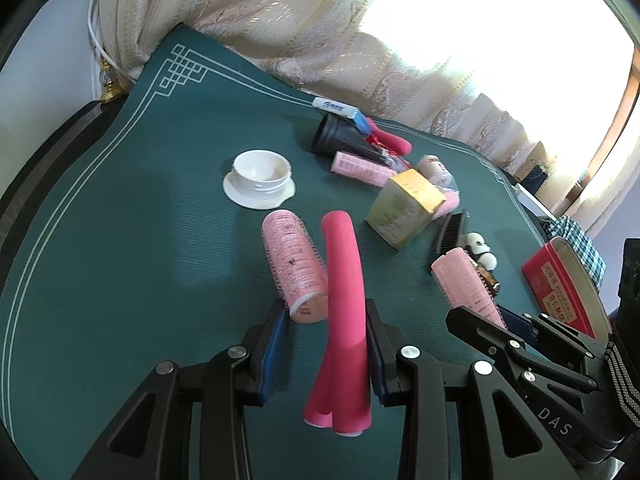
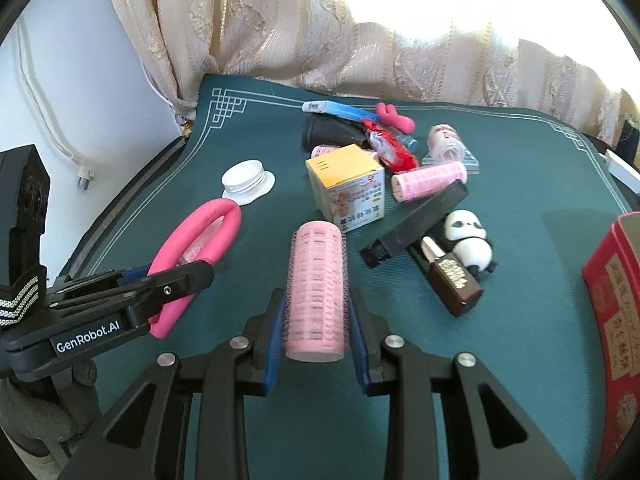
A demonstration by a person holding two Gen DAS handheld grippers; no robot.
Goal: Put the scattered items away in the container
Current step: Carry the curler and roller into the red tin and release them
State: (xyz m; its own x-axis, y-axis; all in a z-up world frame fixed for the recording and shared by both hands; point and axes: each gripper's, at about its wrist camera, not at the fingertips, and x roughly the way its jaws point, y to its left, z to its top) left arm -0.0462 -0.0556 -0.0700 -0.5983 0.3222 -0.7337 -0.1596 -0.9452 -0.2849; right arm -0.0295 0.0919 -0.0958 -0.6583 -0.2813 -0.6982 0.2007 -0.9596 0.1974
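My left gripper point(image 1: 325, 308) is shut on a folded pink foam curler point(image 1: 342, 280), with a translucent pink hair roller point(image 1: 294, 264) wedged beside it between the pads. In the right wrist view that gripper point(image 2: 172, 270) stands at the left, with the foam loop point(image 2: 200, 236) sticking out ahead of it. My right gripper point(image 2: 317, 300) is shut on a second pink hair roller point(image 2: 316, 288), lifted just above the green mat point(image 2: 520, 320). The red tin container point(image 2: 612, 320) stands open at the right edge point(image 1: 560, 280).
A white lid point(image 2: 248, 180), a yellow box point(image 2: 348, 192), another pink roller point(image 2: 428, 180), a black brush point(image 2: 420, 220), a panda toy point(image 2: 468, 240) and a brown lipstick point(image 2: 452, 276) lie scattered. More items are piled near the curtain, among them a black cup point(image 2: 332, 130).
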